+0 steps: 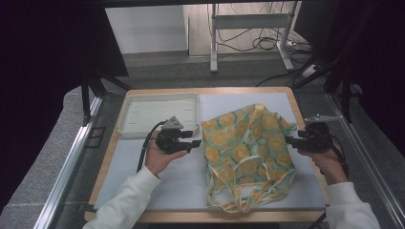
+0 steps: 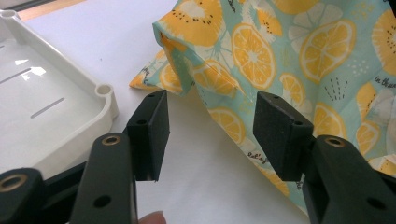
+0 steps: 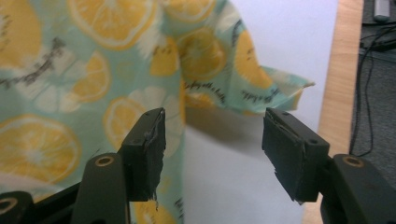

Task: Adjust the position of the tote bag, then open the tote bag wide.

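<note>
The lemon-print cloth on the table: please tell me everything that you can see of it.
The lemon-print cloth is thin, soft-looking fabric, mint green with yellow-orange citrus slices and small dark writing. It looks like a garment or bag with hemmed edges and looped straps at the near end. It lies rumpled, partly folded, on the white mat, right of the white tray. The left gripper and right gripper flank it with open jaws; neither grips it.
</note>
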